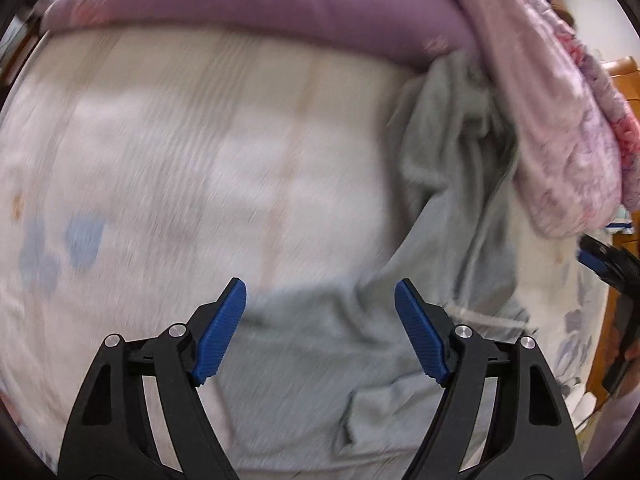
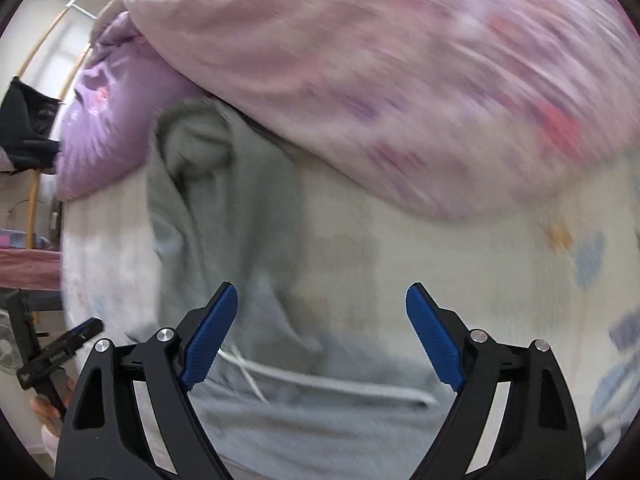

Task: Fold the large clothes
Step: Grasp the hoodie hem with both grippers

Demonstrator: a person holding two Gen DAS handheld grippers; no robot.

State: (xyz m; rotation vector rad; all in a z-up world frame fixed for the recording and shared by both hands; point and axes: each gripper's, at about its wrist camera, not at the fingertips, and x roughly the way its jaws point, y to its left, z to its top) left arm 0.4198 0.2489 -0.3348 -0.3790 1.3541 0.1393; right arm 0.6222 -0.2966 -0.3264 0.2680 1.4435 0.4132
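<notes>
Bedsheet (image 1: 160,160) lies bare beside the grey garment (image 1: 448,184) whose far edge meets the quilts, and your left gripper (image 1: 320,332) and right gripper (image 2: 322,334) gape empty above it.

Motion blur smears both views; the grey garment (image 1: 452,184) runs under the quilt (image 2: 400,80), perhaps hooded.

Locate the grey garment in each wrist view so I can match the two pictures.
Left wrist view: grey garment runs from upper right down to bottom centre.
Right wrist view: grey garment runs from upper left down to bottom centre.
Shared landmark: the pink floral quilt beside its far end.
</notes>
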